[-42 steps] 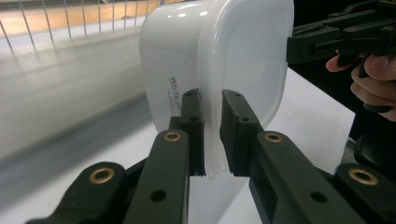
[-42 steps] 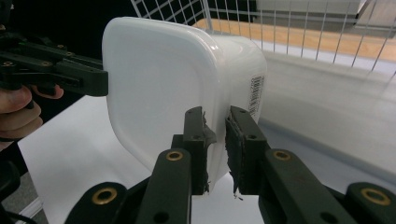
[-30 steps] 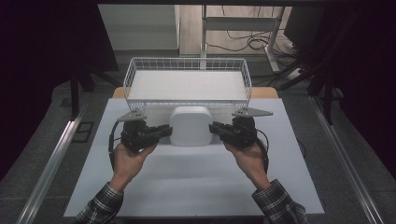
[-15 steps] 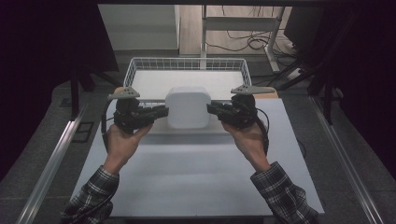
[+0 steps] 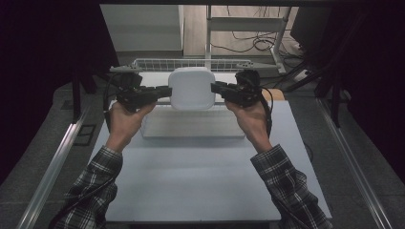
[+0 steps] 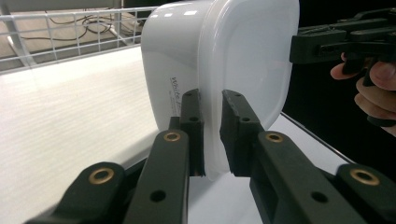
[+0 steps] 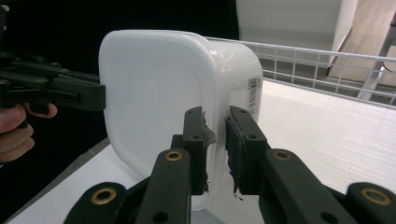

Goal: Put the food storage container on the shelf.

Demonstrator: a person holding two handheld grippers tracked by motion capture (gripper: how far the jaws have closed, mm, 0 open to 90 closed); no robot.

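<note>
A white plastic container with its lid on (image 5: 192, 88) hangs in the air above the near edge of the wire basket (image 5: 157, 63), tipped so the lid faces the person. My left gripper (image 5: 167, 90) is shut on the container's left rim, and my right gripper (image 5: 214, 87) is shut on its right rim. In the left gripper view the jaws pinch the lid's edge of the container (image 6: 219, 70), with my left gripper (image 6: 212, 135) shut and the other gripper beyond it. In the right gripper view my right gripper (image 7: 215, 144) clamps the container (image 7: 154, 88) the same way.
The wire basket (image 7: 322, 60) with a white liner stands at the table's far end, just behind and below the container. The white table (image 5: 200, 171) stretches toward the person. Dark frames flank both sides; cables lie on the floor behind.
Both grippers have lifted the container from the table and carried it up and away toward the basket, tilting its lid toward the person.
</note>
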